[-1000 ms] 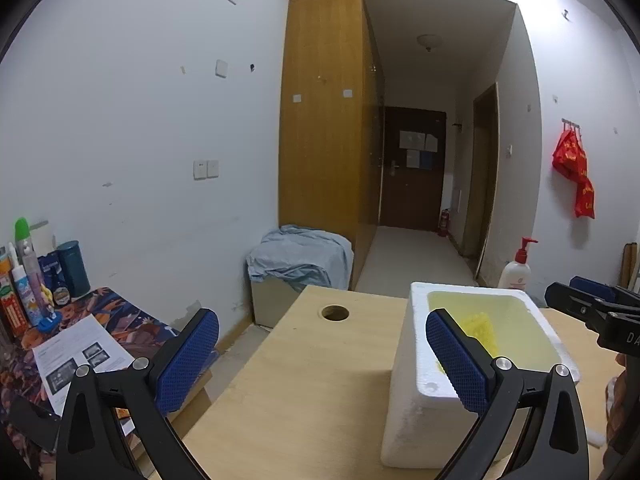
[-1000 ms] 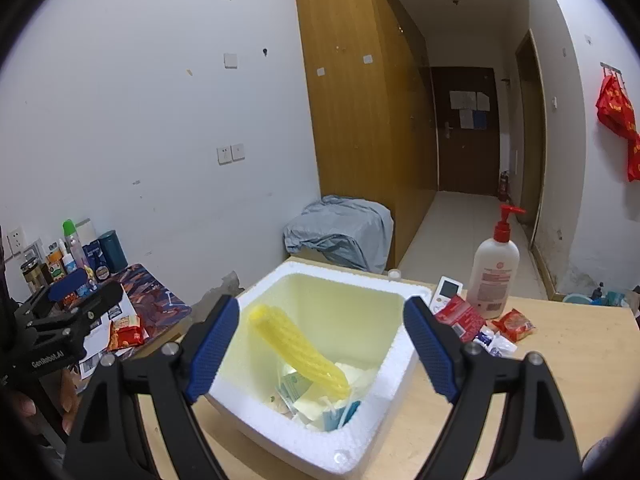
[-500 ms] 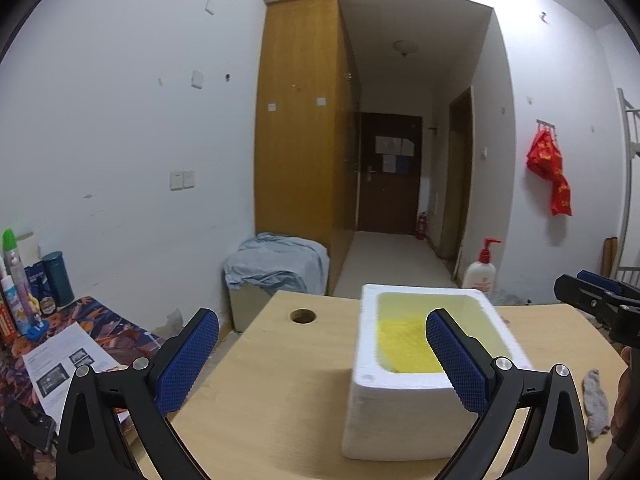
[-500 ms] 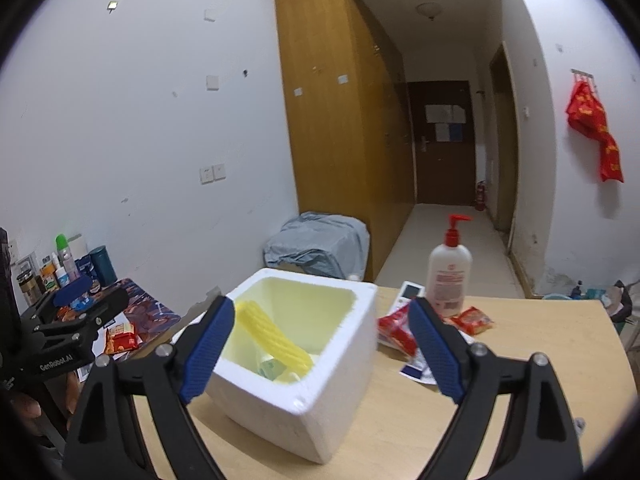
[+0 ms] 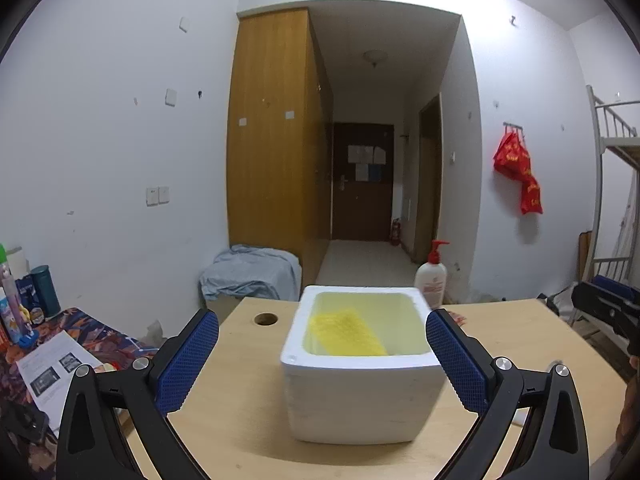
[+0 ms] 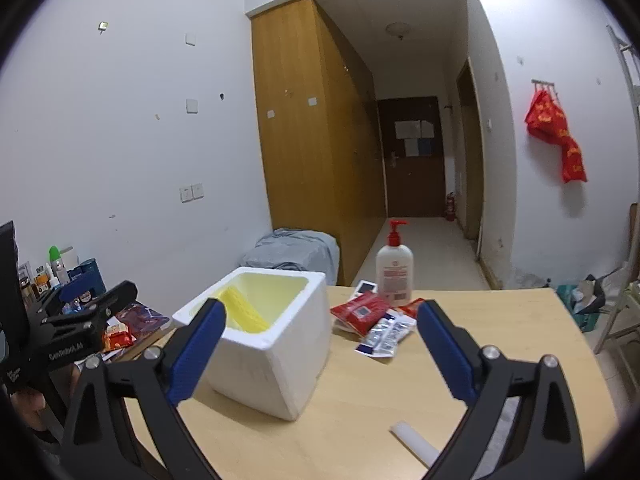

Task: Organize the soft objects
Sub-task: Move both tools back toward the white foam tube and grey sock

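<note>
A white foam box [image 5: 360, 396] stands on the wooden table [image 5: 240, 420]; it also shows in the right wrist view [image 6: 276, 364]. A yellow mesh sleeve [image 5: 344, 334] leans inside it, also seen from the right [image 6: 244, 314]. My left gripper [image 5: 320, 364] is open and empty, hovering in front of the box. My right gripper [image 6: 320, 348] is open and empty, above the table right of the box. Red and silver soft packets [image 6: 372, 320] lie on the table behind the box.
A white pump bottle [image 6: 394, 272] stands at the table's far edge. A white foam tube [image 6: 414, 442] lies near the right gripper. A side table with bottles and papers [image 5: 36, 340] stands to the left. The table has a round hole [image 5: 266, 319].
Both grippers have pulled back and away from the box. The left view has swung so the box is now centred; the right gripper moved right, bringing the packets into view.
</note>
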The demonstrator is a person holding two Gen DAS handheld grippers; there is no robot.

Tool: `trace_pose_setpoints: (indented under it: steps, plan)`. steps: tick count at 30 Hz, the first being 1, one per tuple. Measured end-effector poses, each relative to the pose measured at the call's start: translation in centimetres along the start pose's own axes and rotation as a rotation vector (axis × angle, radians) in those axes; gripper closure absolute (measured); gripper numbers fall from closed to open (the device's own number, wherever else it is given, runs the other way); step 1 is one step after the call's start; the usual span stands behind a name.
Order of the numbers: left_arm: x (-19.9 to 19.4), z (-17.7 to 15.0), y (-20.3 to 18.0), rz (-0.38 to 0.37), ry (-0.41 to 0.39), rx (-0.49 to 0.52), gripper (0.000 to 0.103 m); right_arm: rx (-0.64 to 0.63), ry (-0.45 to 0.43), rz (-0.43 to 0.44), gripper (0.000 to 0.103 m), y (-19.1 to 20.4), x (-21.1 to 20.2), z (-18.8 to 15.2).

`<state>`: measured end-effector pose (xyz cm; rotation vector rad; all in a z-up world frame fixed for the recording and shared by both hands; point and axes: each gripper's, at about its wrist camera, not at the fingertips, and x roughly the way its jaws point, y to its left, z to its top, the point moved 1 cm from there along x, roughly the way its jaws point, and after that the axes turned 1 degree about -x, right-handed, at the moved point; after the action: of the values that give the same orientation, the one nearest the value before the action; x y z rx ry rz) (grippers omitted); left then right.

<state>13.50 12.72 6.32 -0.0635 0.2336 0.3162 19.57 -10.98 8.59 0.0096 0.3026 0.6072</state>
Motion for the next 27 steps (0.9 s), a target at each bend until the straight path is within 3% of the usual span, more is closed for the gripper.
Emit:
trace_pose_setpoints:
  steps: [5, 14, 27]
  plan:
    - [-2.0, -0.2, -1.6, -0.025, -0.024, -0.003, 0.0, -0.015, -0.022, -0.046, 0.0, -0.4, -2.8, -0.7]
    - [-4.7, -1.2, -4.6, -0.078, -0.063, -0.001, 0.0, 0.011, -0.039, -0.144, 0.0, -2.3, -6.4, -2.8]
    - [-5.1, -3.3, -9.0, -0.192, -0.043, 0.057, 0.0, 0.039, -0.016, -0.225, 0.0, -4.9, -8.0, -5.3]
